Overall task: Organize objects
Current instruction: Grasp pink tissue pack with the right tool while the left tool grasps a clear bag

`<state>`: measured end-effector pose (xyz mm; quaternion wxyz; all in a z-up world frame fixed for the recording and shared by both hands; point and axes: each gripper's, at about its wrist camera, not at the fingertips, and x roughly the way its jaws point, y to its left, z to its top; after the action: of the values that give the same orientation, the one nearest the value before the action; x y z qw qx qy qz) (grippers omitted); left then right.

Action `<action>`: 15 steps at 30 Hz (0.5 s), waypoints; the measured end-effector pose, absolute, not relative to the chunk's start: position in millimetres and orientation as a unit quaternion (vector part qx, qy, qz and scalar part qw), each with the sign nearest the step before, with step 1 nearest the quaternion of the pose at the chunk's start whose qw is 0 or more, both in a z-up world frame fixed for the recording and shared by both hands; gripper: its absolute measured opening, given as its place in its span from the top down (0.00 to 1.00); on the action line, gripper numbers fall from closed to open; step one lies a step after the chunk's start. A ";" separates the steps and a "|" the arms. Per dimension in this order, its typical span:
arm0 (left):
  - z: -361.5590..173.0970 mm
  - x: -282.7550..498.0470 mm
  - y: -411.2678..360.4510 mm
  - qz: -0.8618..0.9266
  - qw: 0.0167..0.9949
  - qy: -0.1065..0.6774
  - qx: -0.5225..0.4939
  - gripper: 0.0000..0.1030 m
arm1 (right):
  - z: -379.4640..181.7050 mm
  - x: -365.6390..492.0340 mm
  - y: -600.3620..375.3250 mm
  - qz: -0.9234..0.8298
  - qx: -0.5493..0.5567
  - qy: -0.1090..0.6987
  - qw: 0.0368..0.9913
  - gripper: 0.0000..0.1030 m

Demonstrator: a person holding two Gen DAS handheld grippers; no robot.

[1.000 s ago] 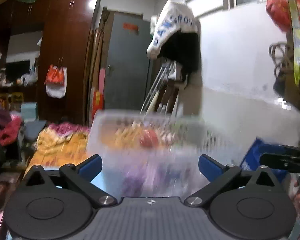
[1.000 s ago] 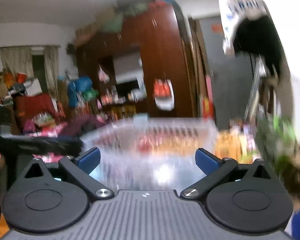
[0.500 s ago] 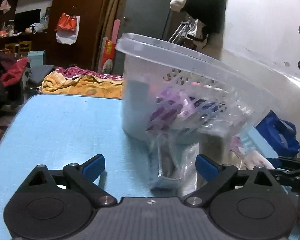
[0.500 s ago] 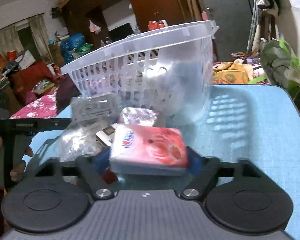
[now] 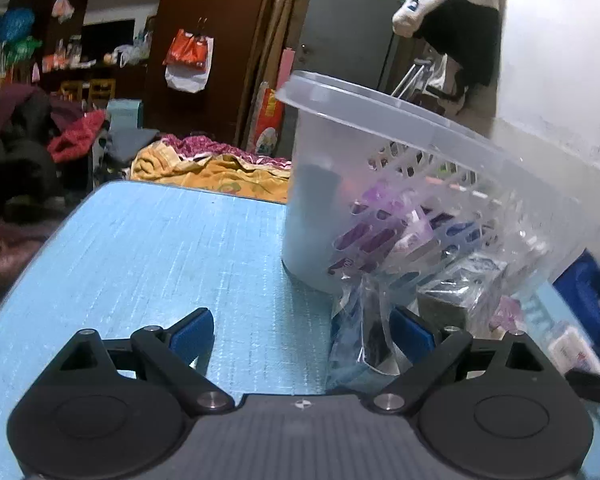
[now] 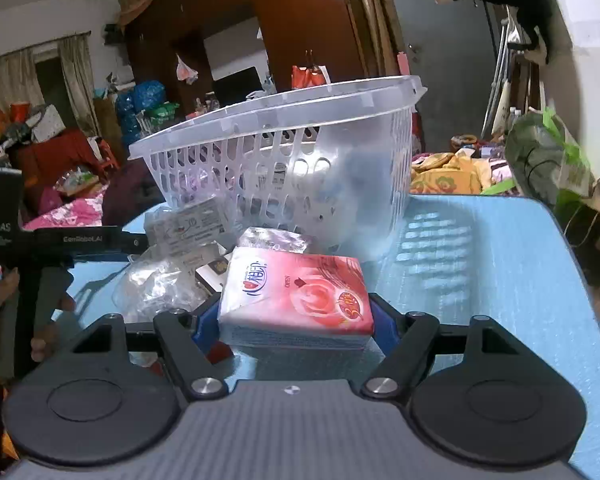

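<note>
A clear plastic basket (image 6: pixel 284 168) stands tilted on the blue table (image 6: pixel 500 264), with small packets spilling out under it; it also shows in the left wrist view (image 5: pixel 420 160). My right gripper (image 6: pixel 294 316) is shut on a pink tissue pack (image 6: pixel 296 300), its blue pads against both sides. My left gripper (image 5: pixel 300 332) is open low over the table, and a clear plastic bag (image 5: pixel 364 332) lies just inside its right finger (image 5: pixel 412 332). The left gripper's body also shows in the right wrist view (image 6: pixel 60 240).
Loose packets, a crumpled clear bag (image 6: pixel 160 284) and a silver pouch (image 6: pixel 272 240) lie beside the basket. A blue bag (image 5: pixel 588 300) sits at the table's right. Clothes, a wooden wardrobe (image 5: pixel 212 40) and room clutter lie beyond the table edges.
Both grippers came down from the raised, blurred basket to the table. The right gripper closed on the tissue pack half a second ago and holds it. The left gripper moved closer to the clear bag.
</note>
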<state>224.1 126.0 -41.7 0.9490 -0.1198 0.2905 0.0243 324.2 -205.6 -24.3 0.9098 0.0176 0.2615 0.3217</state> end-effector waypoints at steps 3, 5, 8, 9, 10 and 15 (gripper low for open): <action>-43.2 227.0 112.4 0.038 0.949 0.303 -0.080 0.07 | -23.5 321.6 -205.2 0.320 0.012 0.254 0.913 0.26; -42.5 226.8 110.0 0.033 0.949 0.304 -0.076 0.07 | -23.3 320.2 -206.3 0.317 0.012 0.250 0.915 0.26; -40.8 224.0 111.6 0.029 0.951 0.299 -0.075 0.33 | -22.8 319.1 -208.8 0.321 0.018 0.243 0.915 0.26; -40.0 222.6 111.9 0.027 0.952 0.295 -0.075 0.46 | -22.7 318.7 -208.9 0.320 0.018 0.242 0.916 0.26; -39.7 221.4 113.6 0.017 0.953 0.293 -0.081 0.64 | -22.6 318.4 -208.8 0.320 0.017 0.241 0.916 0.26; -36.5 202.9 123.1 0.017 0.961 0.253 -0.110 0.65 | -20.9 314.3 -207.1 0.321 0.009 0.229 0.919 0.26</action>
<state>202.9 123.1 -36.5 0.9612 -0.1097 0.2526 0.0173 314.3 -207.1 -20.9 0.9189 0.0090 0.2293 0.3210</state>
